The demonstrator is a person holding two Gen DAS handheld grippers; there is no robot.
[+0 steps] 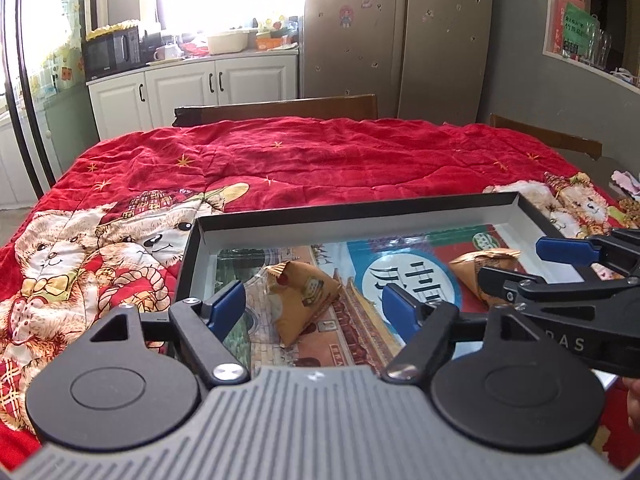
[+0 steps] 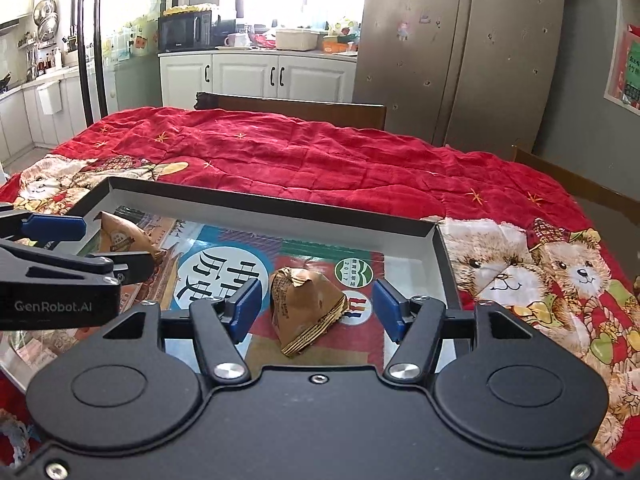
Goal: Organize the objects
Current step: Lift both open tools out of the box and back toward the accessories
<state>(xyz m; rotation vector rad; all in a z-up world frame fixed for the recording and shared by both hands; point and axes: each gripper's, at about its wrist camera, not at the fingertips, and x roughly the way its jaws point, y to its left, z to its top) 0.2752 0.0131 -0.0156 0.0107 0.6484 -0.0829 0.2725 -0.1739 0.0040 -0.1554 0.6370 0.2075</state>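
Two handheld grippers are hovering side by side over a shallow black-rimmed tray (image 1: 360,210) that is sitting on a table covered with a red quilted cloth (image 1: 320,152) printed with teddy bears. The tray's floor is showing a colourful printed picture with a large round emblem of Chinese characters. The left gripper (image 1: 314,302) is standing with its blue-padded jaws spread wide, and a brown pyramid-shaped wrapped packet (image 1: 302,298) is lying on the tray floor between them, clear of both pads, so nothing is being gripped. In the right wrist view the right gripper (image 2: 316,306) is likewise holding its jaws apart around a second brown pyramid packet (image 2: 308,306), which is resting on the tray floor on the red part of the picture with a gap on each side to the blue fingers (image 2: 246,310). Each gripper is showing in the other's view: the right one is reaching in from the right edge of the left wrist view, beside its packet (image 1: 486,264), and the left one is reaching in from the left edge of the right wrist view, partly covering the first packet (image 2: 122,238). The two packets are lying well apart, one toward each side of the tray. Behind the table a dark wooden chair back (image 1: 280,108), white kitchen cabinets (image 1: 192,88) and a tall grey refrigerator (image 1: 396,32) are standing.
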